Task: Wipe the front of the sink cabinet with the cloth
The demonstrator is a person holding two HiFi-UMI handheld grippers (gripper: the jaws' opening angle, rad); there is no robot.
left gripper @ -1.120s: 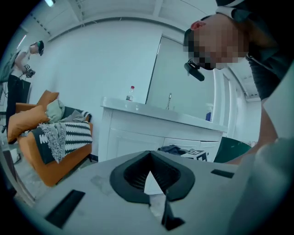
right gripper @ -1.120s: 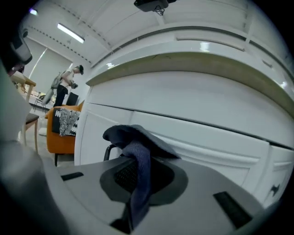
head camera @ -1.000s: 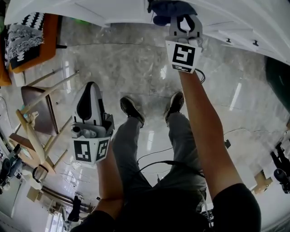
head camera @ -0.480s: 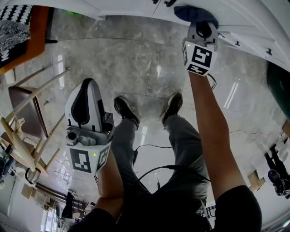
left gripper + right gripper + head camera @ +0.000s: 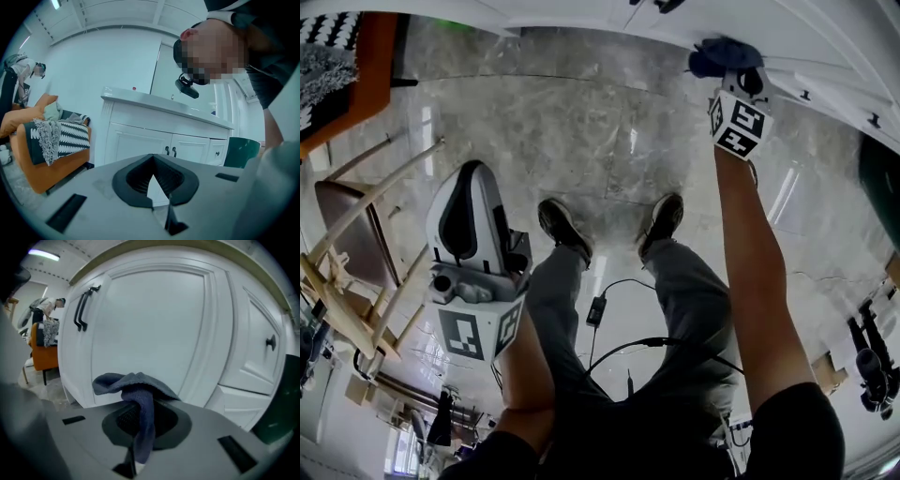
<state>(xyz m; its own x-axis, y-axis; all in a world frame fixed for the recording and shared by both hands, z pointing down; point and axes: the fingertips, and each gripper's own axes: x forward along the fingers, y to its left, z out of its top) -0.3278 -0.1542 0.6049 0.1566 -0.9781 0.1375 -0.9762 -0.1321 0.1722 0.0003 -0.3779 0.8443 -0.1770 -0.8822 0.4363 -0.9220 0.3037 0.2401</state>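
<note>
Now right tongs clamped on cloth by cabinet door, left tongs together over open floor

Right arm stretched forward, right gripper jaws clamped on a blue cloth. Left arm bent, held low beside the left leg, left gripper jaws together, nothing between them. Person standing, feet apart.

Grey trousers, dark shoes, black sleeves; grey left tongs, right tongs, black-and-white marker cubes.
</note>
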